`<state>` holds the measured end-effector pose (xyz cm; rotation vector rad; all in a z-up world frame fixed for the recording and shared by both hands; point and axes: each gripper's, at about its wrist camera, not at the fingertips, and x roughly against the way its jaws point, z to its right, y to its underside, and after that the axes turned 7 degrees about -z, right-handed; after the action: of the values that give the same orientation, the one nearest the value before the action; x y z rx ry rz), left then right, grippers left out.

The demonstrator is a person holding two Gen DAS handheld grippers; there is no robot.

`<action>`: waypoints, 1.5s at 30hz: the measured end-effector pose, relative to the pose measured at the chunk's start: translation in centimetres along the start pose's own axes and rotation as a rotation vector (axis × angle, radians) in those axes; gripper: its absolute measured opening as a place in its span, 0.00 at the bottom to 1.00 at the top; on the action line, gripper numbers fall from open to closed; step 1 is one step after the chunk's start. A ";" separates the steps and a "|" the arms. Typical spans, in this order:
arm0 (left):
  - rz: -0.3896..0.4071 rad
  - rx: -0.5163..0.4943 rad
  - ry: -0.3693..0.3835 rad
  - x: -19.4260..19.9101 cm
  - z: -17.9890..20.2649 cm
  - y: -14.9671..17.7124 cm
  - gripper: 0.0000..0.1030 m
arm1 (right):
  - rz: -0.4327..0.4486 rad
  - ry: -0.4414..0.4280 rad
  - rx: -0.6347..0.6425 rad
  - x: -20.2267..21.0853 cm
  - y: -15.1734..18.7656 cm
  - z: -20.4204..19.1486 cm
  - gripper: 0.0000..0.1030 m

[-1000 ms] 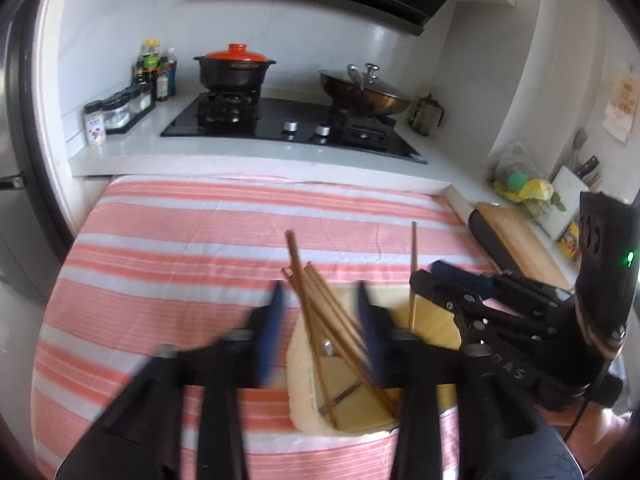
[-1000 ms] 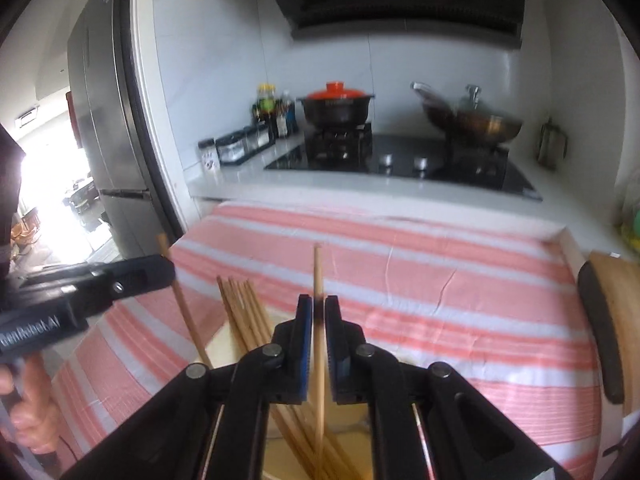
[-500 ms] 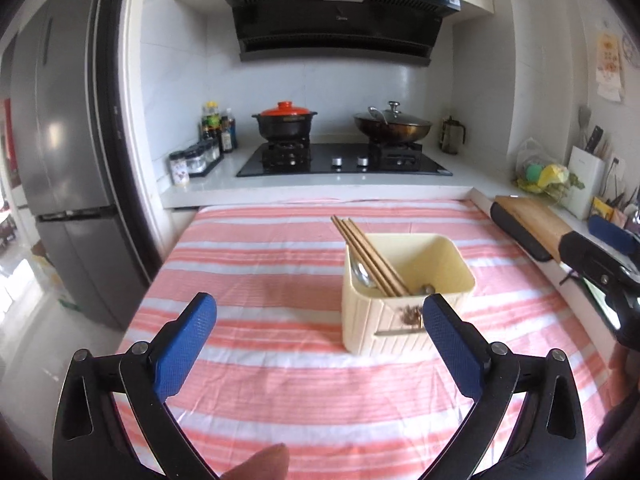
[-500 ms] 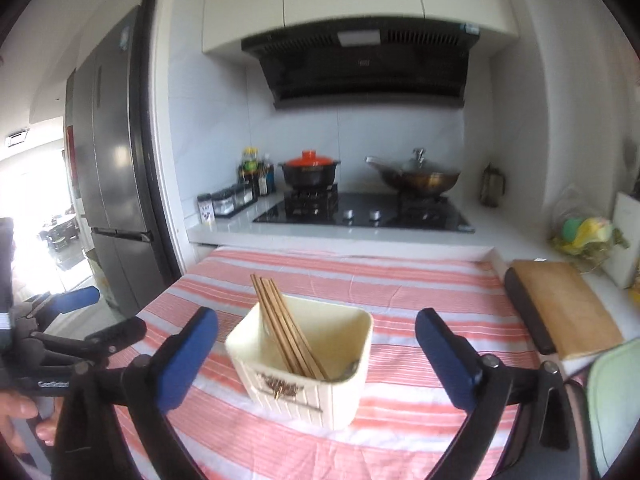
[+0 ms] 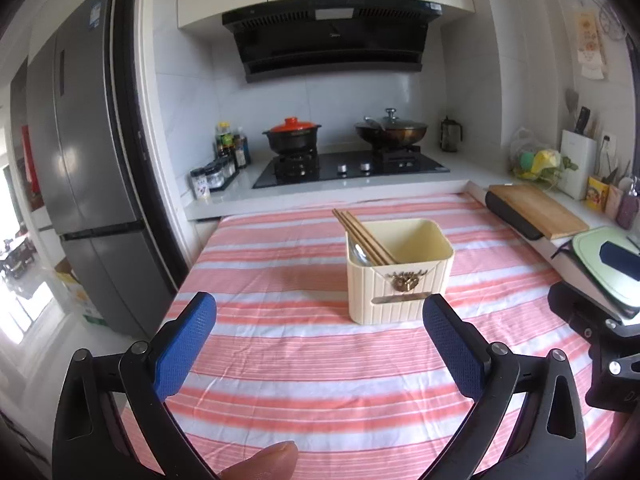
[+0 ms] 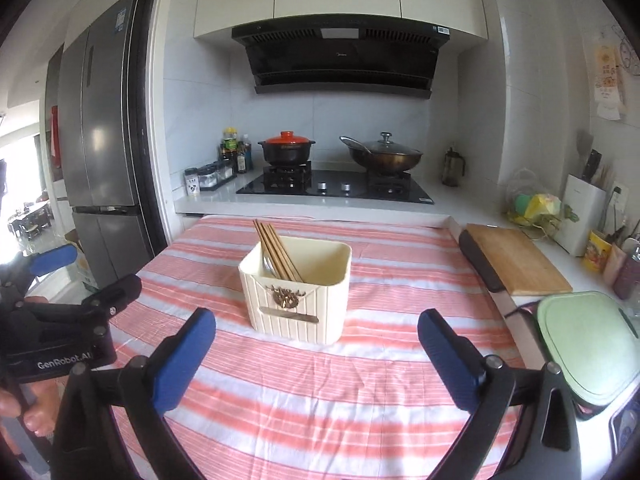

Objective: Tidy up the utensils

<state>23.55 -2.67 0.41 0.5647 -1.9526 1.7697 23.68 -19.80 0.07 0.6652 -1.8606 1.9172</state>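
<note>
Currently both tools wide open, nothing held: left tool, right tool. Holder sits ahead of both on the striped counter, chopsticks and spoon leaning inside. Looks sorted; no loose utensils in view. If so, keep clear and don't bump the holder.

A cream ribbed utensil holder is standing upright on the striped tablecloth, with brown chopsticks leaning toward its left corner beside a spoon.
</note>
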 end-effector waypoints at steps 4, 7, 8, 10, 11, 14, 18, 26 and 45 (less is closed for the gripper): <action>0.004 0.007 0.001 0.9 0.0 0.0 1.00 | -0.006 -0.002 -0.008 0.7 0.0 0.0 1.00; -0.005 0.021 0.000 1.0 0.0 0.0 1.00 | -0.010 0.016 0.011 0.8 0.2 -0.2 1.00; -0.008 0.022 -0.006 1.0 0.0 0.0 1.00 | -0.015 0.023 0.014 1.0 0.2 -0.4 1.00; -0.009 0.023 -0.014 1.1 0.1 0.1 1.00 | -0.020 0.020 0.014 1.1 0.3 -0.4 1.00; -0.008 0.022 -0.017 1.2 0.2 0.1 1.00 | -0.021 0.016 0.013 1.1 0.4 -0.4 1.00; -0.009 0.019 -0.017 1.4 0.3 0.1 1.00 | -0.026 0.018 0.013 1.2 0.4 -0.4 1.00; -0.015 0.018 -0.013 1.5 0.4 0.1 1.00 | -0.026 0.015 0.007 1.4 0.5 -0.4 1.00; -0.024 0.033 0.010 1.7 -0.1 0.3 1.00 | -0.013 -0.004 0.010 2.3 0.4 -0.9 1.00; -0.032 0.052 0.017 1.6 -1.1 0.5 1.00 | -0.020 -0.004 0.009 2.2 0.5 -1.3 1.00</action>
<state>21.99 -1.58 1.01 0.5932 -1.8811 1.8040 21.49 -18.64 0.93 0.6881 -1.8424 1.9138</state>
